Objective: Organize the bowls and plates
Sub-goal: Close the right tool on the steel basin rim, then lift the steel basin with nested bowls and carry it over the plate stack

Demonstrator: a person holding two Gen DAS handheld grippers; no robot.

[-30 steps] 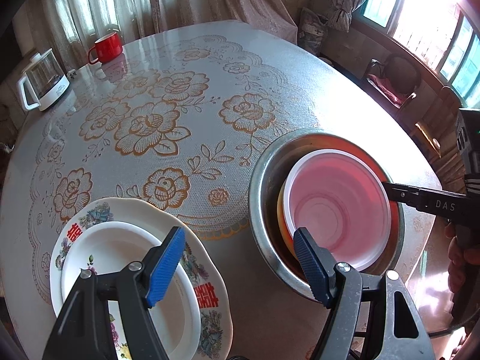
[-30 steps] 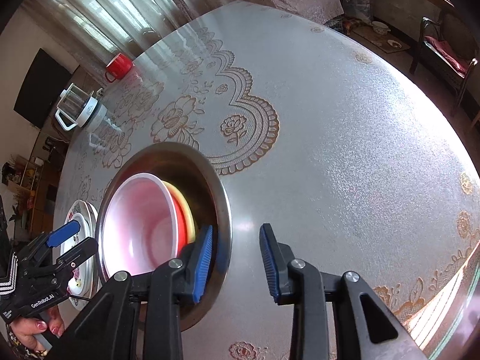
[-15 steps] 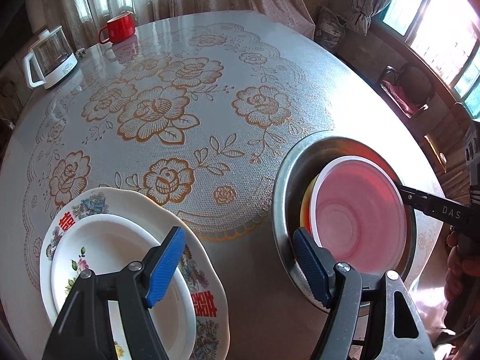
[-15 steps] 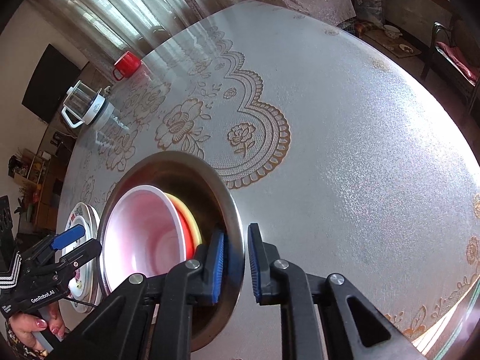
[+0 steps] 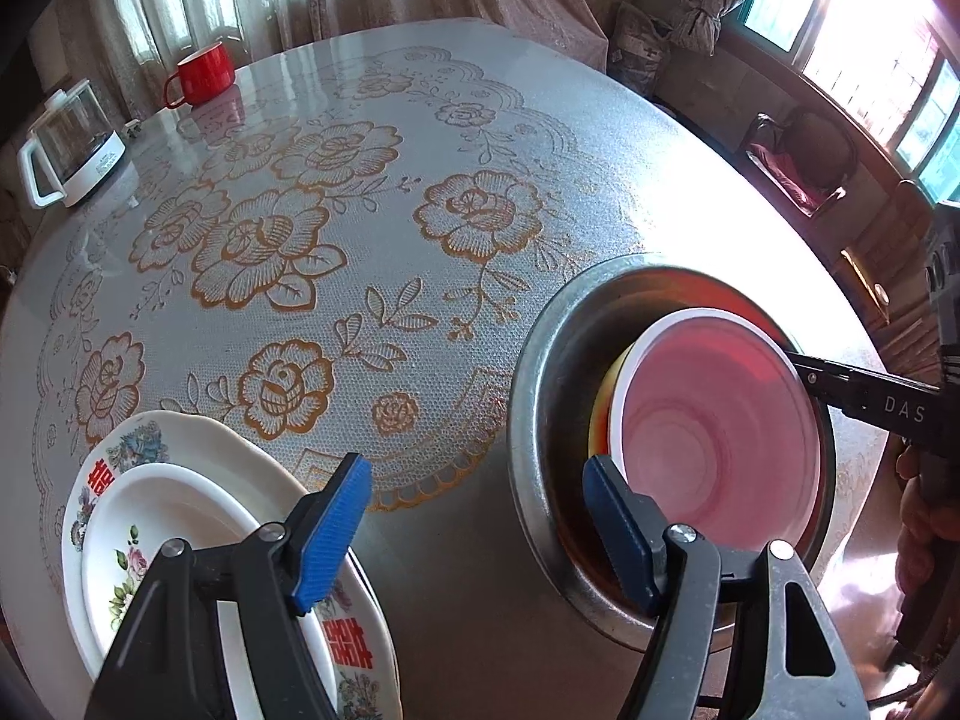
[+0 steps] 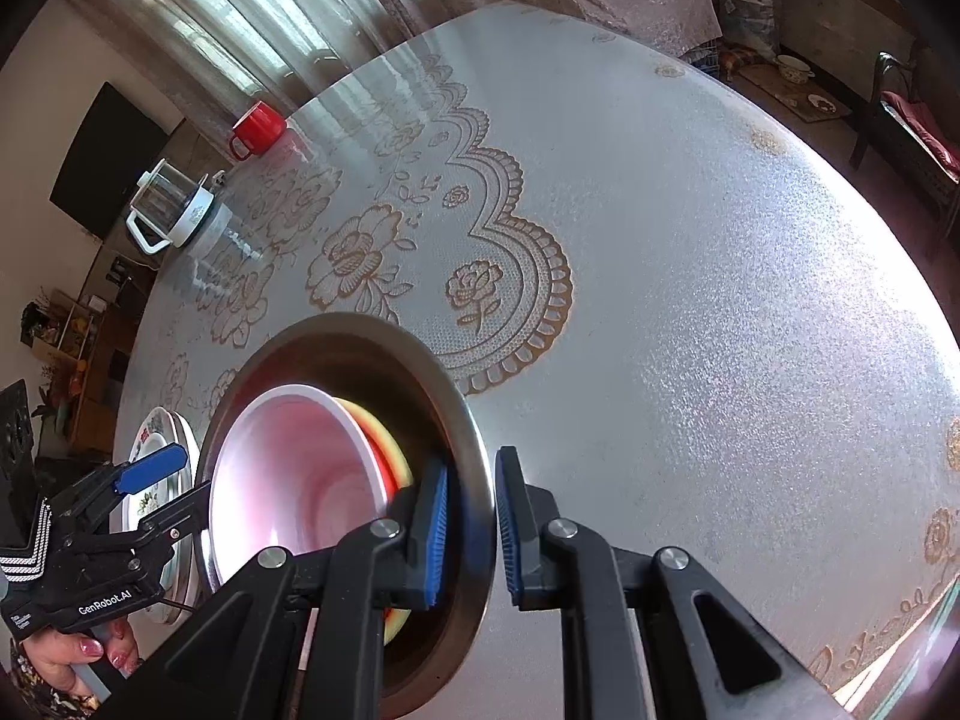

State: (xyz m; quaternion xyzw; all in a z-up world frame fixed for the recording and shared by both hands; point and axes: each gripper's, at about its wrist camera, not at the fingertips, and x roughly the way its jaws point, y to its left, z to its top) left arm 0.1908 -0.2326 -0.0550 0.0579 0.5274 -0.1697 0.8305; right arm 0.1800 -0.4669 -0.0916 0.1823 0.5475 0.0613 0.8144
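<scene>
While the pink bowl (image 5: pixel 717 438) sits nested inside a yellow bowl (image 6: pixel 393 468), both of them are tucked into the big steel basin (image 5: pixel 540 360) near the edge of the surface (image 5: pixel 360 120), a bit off-centre toward the right-hand tongs. There's a red rim showing between the pink and the yellow in the right wrist view, but can't really tell if that's a third bowl or just part of one of them.

The right tongs (image 6: pixel 471 531) are clenched on the basin's rim, one blue pad (image 6: pixel 433 534) inside the wall and the other outside, metal lip pinched between. In the left wrist view you just see their black arm poking in over the far side of the basin.

The left tongs (image 5: pixel 474 531) are released, spread wide with nothing in them. One pad hangs over the stacked plates, the other over the near inner wall of the basin, so the gap straddles bare surface.

Those plates: a smaller white plate (image 5: pixel 150 516) with little flowers sitting on a bigger flowery plate (image 5: pixel 192 432) with red characters, just beside the basin on its left.

Way across the surface there's a red mug (image 5: pixel 204 75) and a glass kettle (image 5: pixel 69 141) on a white base, close together near the far edge by the curtains.
</scene>
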